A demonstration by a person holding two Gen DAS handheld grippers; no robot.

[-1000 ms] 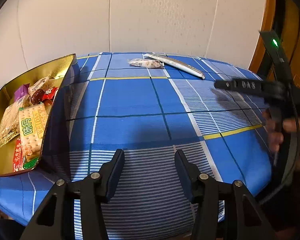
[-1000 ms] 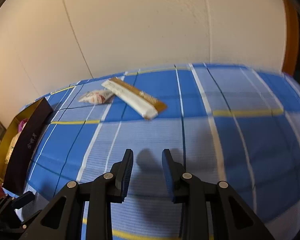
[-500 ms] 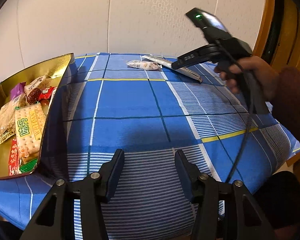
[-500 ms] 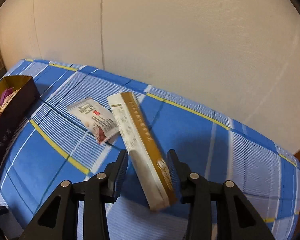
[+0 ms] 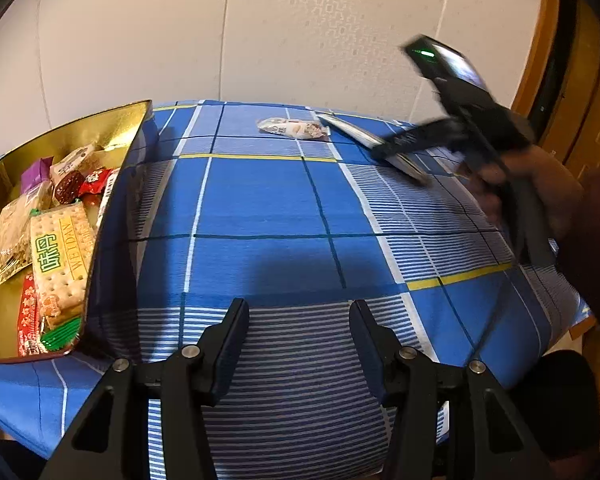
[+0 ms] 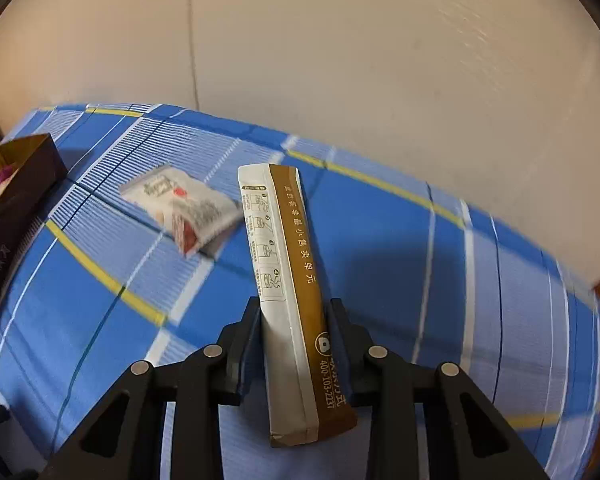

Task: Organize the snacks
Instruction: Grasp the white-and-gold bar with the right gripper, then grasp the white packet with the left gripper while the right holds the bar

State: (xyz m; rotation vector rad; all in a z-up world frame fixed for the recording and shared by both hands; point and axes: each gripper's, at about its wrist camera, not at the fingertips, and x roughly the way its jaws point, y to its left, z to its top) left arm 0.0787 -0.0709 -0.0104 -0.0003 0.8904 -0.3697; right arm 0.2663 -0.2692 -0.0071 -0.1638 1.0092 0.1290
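1. Right gripper (image 6: 294, 320): jaws straddling the long white-and-brown sachet stick (image 6: 290, 280) low in the frame, touching or nearly touching both sides; firm clamping not certain. Placed near the stick's lower third, probably so a lengthwise grip stays balanced.
2. Small white snack packet (image 6: 184, 210) lying flat left of centre on the blue plaid tablecloth (image 6: 380, 240), just beside the stick's far end, untouched.
3. Left gripper (image 5: 298, 320): jaws wide apart, holding nothing, hovering over the cloth at lower centre, likely waiting.
4. Gold-lined snack box (image 5: 100, 136) at the left edge, already holding a cracker pack (image 5: 60, 256) and wrapped sweets; evidently the destination.
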